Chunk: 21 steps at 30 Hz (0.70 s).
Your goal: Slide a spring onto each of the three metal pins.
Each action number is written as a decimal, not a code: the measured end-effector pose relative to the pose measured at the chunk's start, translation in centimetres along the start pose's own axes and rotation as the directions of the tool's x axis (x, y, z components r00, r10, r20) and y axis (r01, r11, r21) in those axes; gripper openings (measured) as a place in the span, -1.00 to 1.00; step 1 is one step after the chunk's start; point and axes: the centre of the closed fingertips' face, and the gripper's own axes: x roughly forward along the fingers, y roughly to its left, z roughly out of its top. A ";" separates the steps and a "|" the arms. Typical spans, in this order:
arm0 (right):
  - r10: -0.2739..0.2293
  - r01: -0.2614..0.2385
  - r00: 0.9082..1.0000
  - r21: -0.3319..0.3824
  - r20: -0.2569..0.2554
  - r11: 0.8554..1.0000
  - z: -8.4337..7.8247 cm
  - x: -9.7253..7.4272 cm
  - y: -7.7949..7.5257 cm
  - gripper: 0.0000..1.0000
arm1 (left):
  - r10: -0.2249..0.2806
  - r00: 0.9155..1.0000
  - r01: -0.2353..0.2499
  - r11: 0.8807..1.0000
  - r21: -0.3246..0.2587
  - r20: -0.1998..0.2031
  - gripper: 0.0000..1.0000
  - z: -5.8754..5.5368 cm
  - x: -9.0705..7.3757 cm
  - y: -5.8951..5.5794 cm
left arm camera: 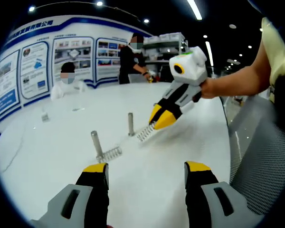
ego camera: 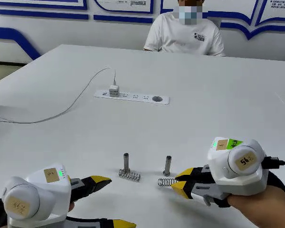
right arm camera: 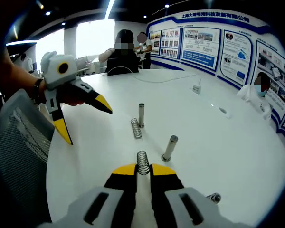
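Yellow-tipped right gripper (right arm camera: pixel 142 172) clamps one spring (right arm camera: pixel 142 161) by its end, nearest pin (right arm camera: pixel 170 148) just beyond at one o'clock, left gripper (right arm camera: pixel 89 126) spread empty at ten o'clock; the end-pinched spring could tilt, snag the pin's top and topple it.

Our right gripper with yellow tips (right arm camera: pixel 142 170) pinches a small wire coil spring (right arm camera: pixel 142 162) by one end. Just past it, a short grey metal pin (right arm camera: pixel 169 148) stands on the big white table (right arm camera: pixel 228 142). Farther off stands a second grey metal pin (right arm camera: pixel 141 115), with another wire spring (right arm camera: pixel 135 128) lying beside it. Our left gripper (right arm camera: pixel 88 124) hangs over the table, jaws wide apart.
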 end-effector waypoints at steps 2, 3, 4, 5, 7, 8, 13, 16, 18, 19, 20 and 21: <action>0.014 -0.014 1.000 -0.007 0.001 1.000 0.4 -0.3 0.6 -0.77 | -0.009 1.000 0.009 1.000 0.014 -0.001 0.28 0.2 0.2 -0.1; 0.021 -0.021 1.000 -0.007 0.000 1.000 0.5 -0.4 0.8 -0.77 | -0.012 1.000 0.012 1.000 0.019 -0.001 0.27 0.2 0.3 -0.2; 0.031 -0.031 1.000 -0.008 -0.002 0.999 0.7 -0.5 1.2 -0.77 | -0.018 1.000 0.018 0.999 0.028 -0.002 0.25 0.4 0.5 -0.3; 0.035 -0.035 0.999 -0.010 -0.004 0.999 0.8 -0.6 1.4 -0.77 | -0.022 1.000 0.022 0.999 0.034 -0.003 0.23 0.4 0.5 -0.4; 0.050 -0.050 0.999 -0.013 -0.006 0.999 1.1 -0.8 2.0 -0.77 | -0.031 1.000 0.031 0.998 0.050 -0.005 0.19 0.5 0.7 -0.6; 0.057 -0.057 0.998 -0.012 -0.006 0.998 1.2 -0.8 2.2 -0.77 | -0.035 0.999 0.036 0.998 0.055 -0.005 0.16 0.5 0.8 -0.7; 0.091 -0.091 0.996 -0.017 -0.011 0.996 1.9 -1.0 3.7 -0.77 | -0.059 0.998 0.060 0.994 0.092 -0.014 0.05 0.6 1.2 -1.3; 0.103 -0.104 0.994 -0.021 -0.018 0.994 2.2 -1.1 4.2 -0.77 | -0.069 0.997 0.071 0.991 0.117 -0.020 -0.03 0.6 1.4 -1.5; 0.119 -0.119 0.993 -0.016 -0.024 0.993 2.4 -1.1 4.7 -0.77 | -0.075 0.997 0.078 0.988 0.134 -0.021 -0.07 0.6 1.5 -1.7; 0.126 -0.126 0.992 -0.017 -0.026 0.992 2.5 -1.1 5.0 -0.77 | -0.080 0.997 0.082 0.986 0.145 -0.022 -0.10 0.7 1.6 -1.8; 0.133 -0.133 0.991 -0.016 -0.031 0.991 2.5 -1.1 5.2 -0.77 | -0.082 0.996 0.084 0.985 0.152 -0.023 -0.14 0.7 1.7 -1.9; 0.140 -0.140 0.990 -0.014 -0.035 0.990 2.6 -1.2 5.4 -0.77 | -0.085 0.996 0.087 0.983 0.158 -0.023 -0.17 0.7 1.7 -2.0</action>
